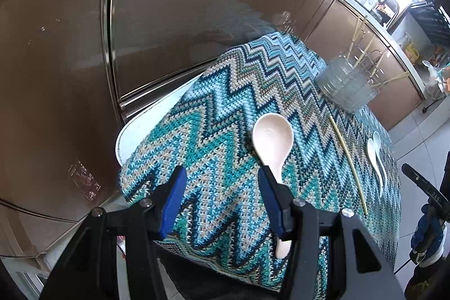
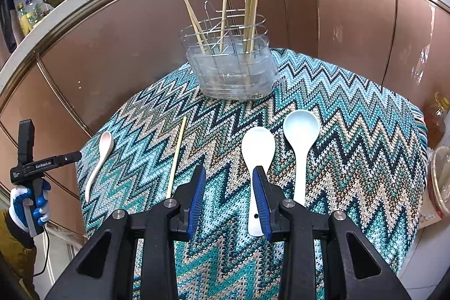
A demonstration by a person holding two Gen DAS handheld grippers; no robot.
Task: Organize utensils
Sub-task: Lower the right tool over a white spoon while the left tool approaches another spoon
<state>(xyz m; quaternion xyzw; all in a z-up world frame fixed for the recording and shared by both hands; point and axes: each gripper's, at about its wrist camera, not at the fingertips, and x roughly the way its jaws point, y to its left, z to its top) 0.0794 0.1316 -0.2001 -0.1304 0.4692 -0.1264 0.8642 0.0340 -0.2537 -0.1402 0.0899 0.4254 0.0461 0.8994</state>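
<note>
Spoons (image 2: 258, 156) on cloth: three; loose chopstick (image 2: 176, 156): one; both tongs (image 2: 228, 182) empty, parted.

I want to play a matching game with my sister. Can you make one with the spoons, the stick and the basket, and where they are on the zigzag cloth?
Things:
1. pink spoon
2. loose chopstick
3. pale blue spoon
4. wire basket

Places, in the right wrist view:
A. far edge of the cloth, chopsticks standing in it
B. farthest right of the things lying flat
C. nearest the cloth's left edge
D. lying flat between the pink spoon and the white spoon

Pairs: 1-C, 2-D, 3-B, 4-A
</note>
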